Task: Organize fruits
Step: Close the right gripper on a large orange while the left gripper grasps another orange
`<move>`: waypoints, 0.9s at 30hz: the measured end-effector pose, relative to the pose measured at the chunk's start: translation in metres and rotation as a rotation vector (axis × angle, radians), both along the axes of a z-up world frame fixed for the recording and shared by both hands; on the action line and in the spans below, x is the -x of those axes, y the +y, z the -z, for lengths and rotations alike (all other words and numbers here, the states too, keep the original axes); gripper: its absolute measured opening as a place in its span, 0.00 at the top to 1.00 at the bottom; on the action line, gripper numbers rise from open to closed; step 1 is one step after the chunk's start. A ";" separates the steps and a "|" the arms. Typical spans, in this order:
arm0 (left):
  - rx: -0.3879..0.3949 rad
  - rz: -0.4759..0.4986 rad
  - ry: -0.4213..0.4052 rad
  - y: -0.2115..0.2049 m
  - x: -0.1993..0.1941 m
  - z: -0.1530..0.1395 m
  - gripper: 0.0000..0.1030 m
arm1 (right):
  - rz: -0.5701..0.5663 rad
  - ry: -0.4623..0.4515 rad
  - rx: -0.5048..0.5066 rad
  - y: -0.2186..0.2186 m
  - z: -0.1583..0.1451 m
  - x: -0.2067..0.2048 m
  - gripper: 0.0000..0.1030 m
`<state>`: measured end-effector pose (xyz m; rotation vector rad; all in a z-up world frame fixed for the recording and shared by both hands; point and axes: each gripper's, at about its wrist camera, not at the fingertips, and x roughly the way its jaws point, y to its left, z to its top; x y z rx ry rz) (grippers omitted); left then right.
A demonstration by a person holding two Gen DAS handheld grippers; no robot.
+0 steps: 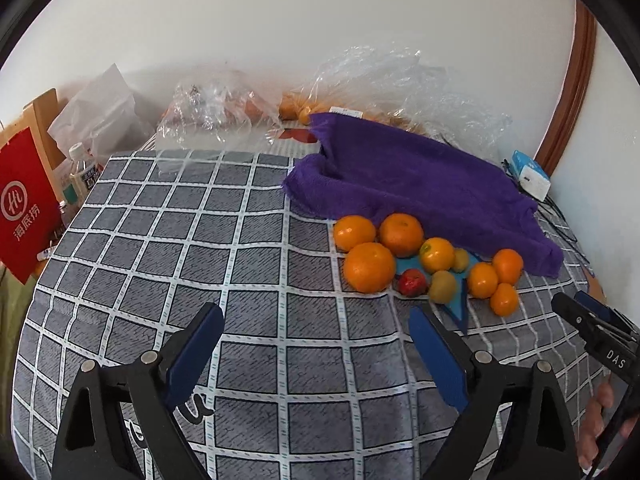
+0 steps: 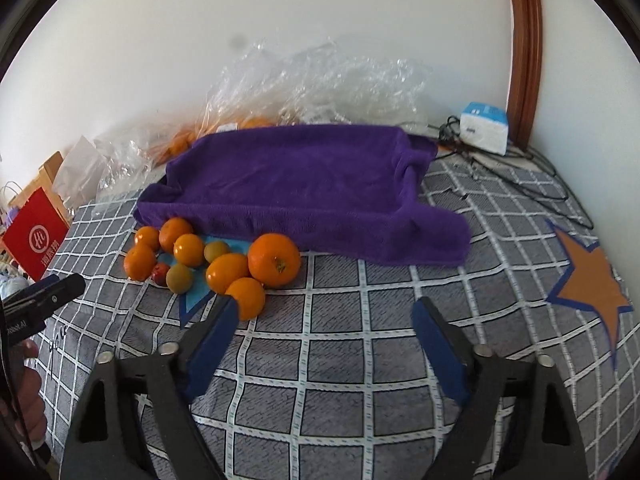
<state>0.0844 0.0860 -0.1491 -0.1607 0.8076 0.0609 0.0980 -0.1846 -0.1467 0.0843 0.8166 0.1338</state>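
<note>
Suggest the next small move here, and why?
Probably ease the right gripper forward and left onto the nearest orange. Both grippers are open and empty, and that fruit lies at the pile's near edge, just beyond the right gripper's left finger, with the left gripper farther back.

A grey checked tablecloth (image 2: 340,360) covers the table, with an orange star (image 2: 592,284) printed on it at the right. A purple towel (image 2: 304,188) lies spread across the far middle. Behind it, crumpled clear plastic bags (image 2: 320,80) sit against the white wall. A white and blue box (image 2: 484,128) rests beside tangled black cables (image 2: 520,172). At the left edge stand a red paper bag (image 1: 24,200) and a plastic bottle (image 1: 82,172).
</note>
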 end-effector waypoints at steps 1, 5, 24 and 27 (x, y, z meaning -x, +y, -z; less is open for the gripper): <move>-0.001 -0.010 0.012 0.003 -0.002 0.004 0.10 | -0.006 0.010 -0.006 0.003 0.004 -0.003 0.33; -0.002 -0.024 0.038 0.009 -0.007 0.013 0.11 | -0.036 0.037 -0.032 0.018 0.014 -0.013 0.47; 0.027 0.026 0.024 -0.005 -0.025 0.012 0.11 | -0.143 0.079 -0.069 0.041 0.033 -0.030 0.69; 0.064 0.024 0.036 -0.008 -0.037 0.012 0.11 | -0.114 0.020 -0.015 0.026 0.027 -0.016 0.69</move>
